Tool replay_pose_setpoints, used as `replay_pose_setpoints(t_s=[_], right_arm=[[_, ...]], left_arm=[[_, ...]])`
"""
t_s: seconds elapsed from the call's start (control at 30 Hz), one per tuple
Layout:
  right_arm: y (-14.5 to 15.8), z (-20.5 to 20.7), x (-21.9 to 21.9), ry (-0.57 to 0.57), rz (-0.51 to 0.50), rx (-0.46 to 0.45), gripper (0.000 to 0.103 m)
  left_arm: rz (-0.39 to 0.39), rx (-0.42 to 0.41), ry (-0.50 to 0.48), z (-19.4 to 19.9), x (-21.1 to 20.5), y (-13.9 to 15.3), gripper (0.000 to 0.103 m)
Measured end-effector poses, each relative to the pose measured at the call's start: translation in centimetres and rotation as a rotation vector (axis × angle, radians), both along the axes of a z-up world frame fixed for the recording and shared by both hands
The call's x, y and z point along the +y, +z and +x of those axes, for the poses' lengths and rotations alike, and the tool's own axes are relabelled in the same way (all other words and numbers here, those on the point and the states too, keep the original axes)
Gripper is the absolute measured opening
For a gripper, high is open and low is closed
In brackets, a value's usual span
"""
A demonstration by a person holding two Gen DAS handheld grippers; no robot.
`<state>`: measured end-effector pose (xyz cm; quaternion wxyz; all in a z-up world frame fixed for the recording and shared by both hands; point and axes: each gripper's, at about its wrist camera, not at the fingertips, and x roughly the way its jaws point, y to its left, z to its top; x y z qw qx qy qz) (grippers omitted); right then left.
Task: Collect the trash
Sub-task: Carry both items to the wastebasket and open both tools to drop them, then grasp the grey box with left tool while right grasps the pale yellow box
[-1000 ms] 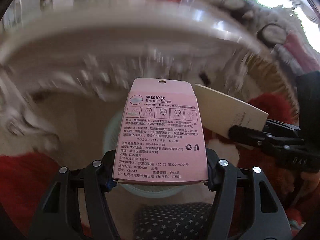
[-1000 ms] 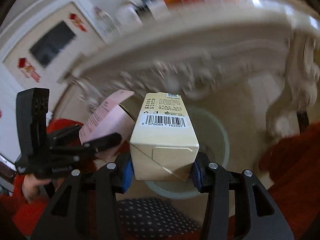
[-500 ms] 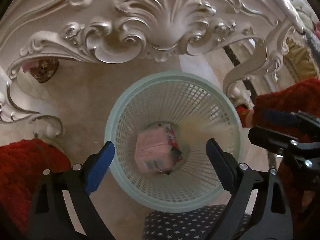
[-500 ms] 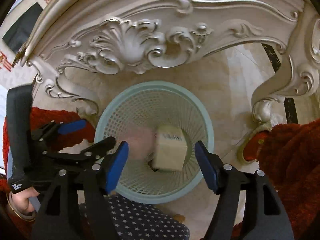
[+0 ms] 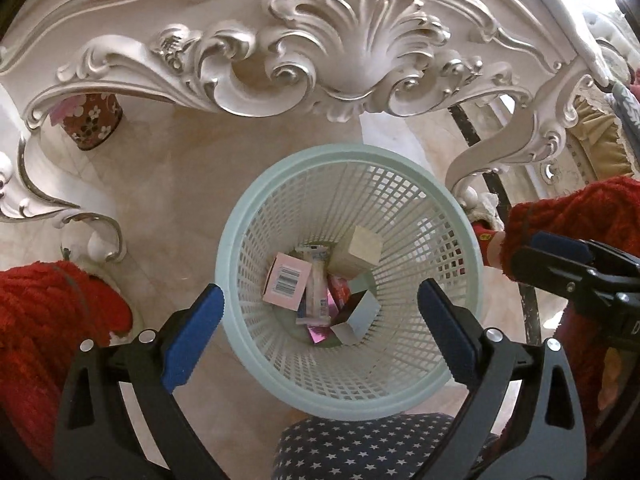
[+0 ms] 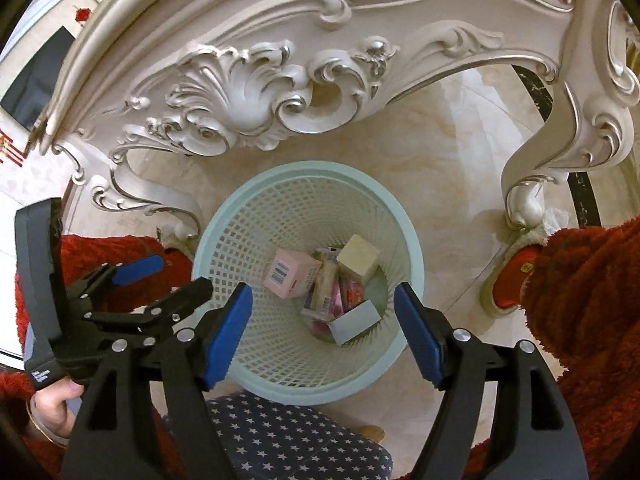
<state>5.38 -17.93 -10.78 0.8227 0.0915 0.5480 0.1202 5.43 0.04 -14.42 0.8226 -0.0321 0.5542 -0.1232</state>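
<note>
Both cartons, pinched a second ago, now lie in the wastebasket [image 5: 256,240]: the pink box [image 5: 287,281] at about 9 o'clock on its floor, the cream box [image 5: 362,249] at about 1 o'clock. Between them lies a slim tube-like packet [image 5: 316,284], and at about 5 o'clock a small grey-white box [image 5: 358,318] beside pink wrappers [image 5: 338,290].

Left hand-held gripper [image 5: 320,316]: jaws have just been opening and stand spread wide above the basket mouth, with no item between the blue pads [image 5: 192,340]. Right hand-held gripper [image 6: 322,334]: jaws have likewise just been opening, spread, with nothing held; seen from the left wrist it enters at 3 o'clock [image 5: 576,276].

Pale green mesh basket [image 6: 208,240] stands on the beige marble floor [image 5: 168,184], just in front of an ornate white carved worktop apron [image 5: 360,48], between its curled legs [image 6: 524,196]. Red fleecy sleeves [image 6: 580,288] flank the basket at 3 and 9 o'clock. Star-patterned dark fabric [image 6: 288,436] lies at 6 o'clock, overlapping the rim in both views. A flowered red container [image 5: 94,120] stands on the floor at 10 o'clock in the left wrist view.
</note>
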Motion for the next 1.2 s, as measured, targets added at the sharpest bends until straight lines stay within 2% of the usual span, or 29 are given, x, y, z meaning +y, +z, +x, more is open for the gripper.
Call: replay_pose_setpoints(t_s=[0.17,0.33,0.43,0.53,0.6,0.67,0.73,0.77,0.83,0.87,0.9,1.0,1.1,1.2], right_arm=[[2.2,-1.1,-0.5,0.008,0.076,-0.09,0.07],[5.0,-2.4,-0.4,0.053,0.101,-0.186,0.07],[8.1,-2.5,-1.0,0.067,0.107,-0.273,0.07],[13.1,-1.3,-2.8,0.042,0.096,-0.408,0.07],[17.0,0.7,-4.1,0.034,0.091,-0.492,0.07],[19.5,2.9,-5.1,0.021,0.072,-0.559,0.07],[22.0,6.2,-5.7,0.001,0.008,-0.629,0.07],[22.9,8.2,-5.9,-0.012,-0.017,-0.648,0.07],[23.9,12.0,-6.1,-0.027,-0.048,-0.657,0.07],[24.1,14.1,-6.1,-0.033,-0.068,-0.642,0.07],[24.1,15.6,-5.9,-0.038,-0.081,-0.629,0.07],[23.3,21.4,-5.3,-0.033,-0.144,-0.556,0.07],[21.7,25.7,-4.4,0.001,-0.215,-0.483,0.07],[20.7,27.6,-4.5,0.021,-0.23,-0.439,0.07]], left_arm=[[-0.039,-0.043,-0.002,-0.7,0.3,1.4,0.095],[-0.089,-0.099,-0.018,-1.4,0.5,4.2,0.095],[-0.101,-0.166,-0.064,-1.9,0.4,8.7,0.095],[-0.14,-0.255,-0.095,-1.1,0.9,14.7,0.095],[-0.123,-0.314,-0.109,0.3,1.4,18.0,0.095],[-0.06,-0.405,-0.108,3.6,2.0,21.9,0.095],[0.021,-0.468,-0.089,7.4,2.6,24.1,0.095],[0.065,-0.486,-0.053,10.2,3.2,25.0,0.095],[0.082,-0.474,0.005,15.4,4.3,25.9,0.095],[0.07,-0.462,0.031,19.1,5.0,26.3,0.095],[0.071,-0.46,0.047,21.0,5.2,26.4,0.095],[0.126,-0.443,0.088,27.8,5.7,25.7,0.095],[0.16,-0.404,0.095,32.8,5.8,24.3,0.095],[0.185,-0.393,0.069,36.5,5.3,23.3,0.095]])
